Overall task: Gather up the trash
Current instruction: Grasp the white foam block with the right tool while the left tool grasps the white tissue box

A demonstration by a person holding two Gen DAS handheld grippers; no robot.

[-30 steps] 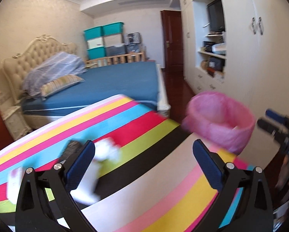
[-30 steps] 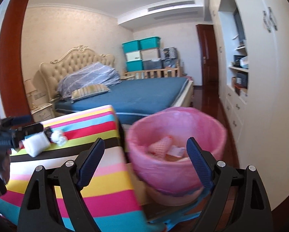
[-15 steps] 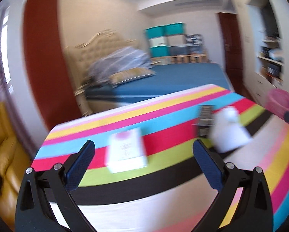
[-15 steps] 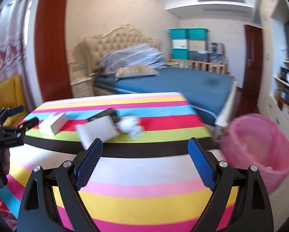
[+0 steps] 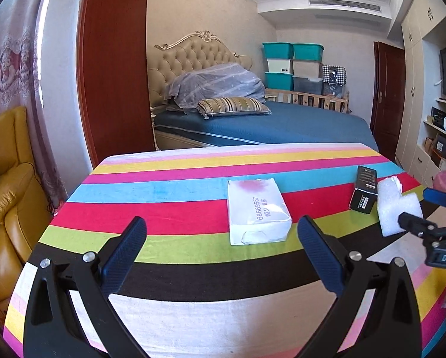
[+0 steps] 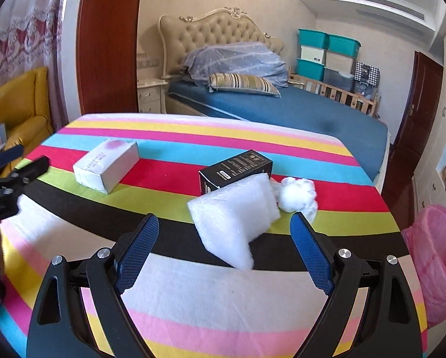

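On the striped tablecloth (image 5: 193,268) lie a white and pink box (image 5: 257,210), a black box (image 5: 363,189) and a white foam piece (image 5: 394,205). My left gripper (image 5: 221,252) is open and empty, just short of the white box. My right gripper (image 6: 224,247) is open and empty, with the foam piece (image 6: 235,211) right ahead between its fingers. Behind it lie the black box (image 6: 238,170), a crumpled white tissue (image 6: 297,194) and the white box (image 6: 106,165). The pink-lined trash bin (image 6: 434,262) stands off the table's right edge.
A blue bed (image 5: 267,125) stands beyond the table. A yellow armchair (image 5: 5,197) is at the left, a white wardrobe with shelves (image 5: 431,104) at the right. My right gripper shows at the right edge of the left wrist view (image 5: 431,211).
Both grippers have swung left from the pink bin to face the table. The white box now lies ahead of the left gripper, the foam piece ahead of the right.
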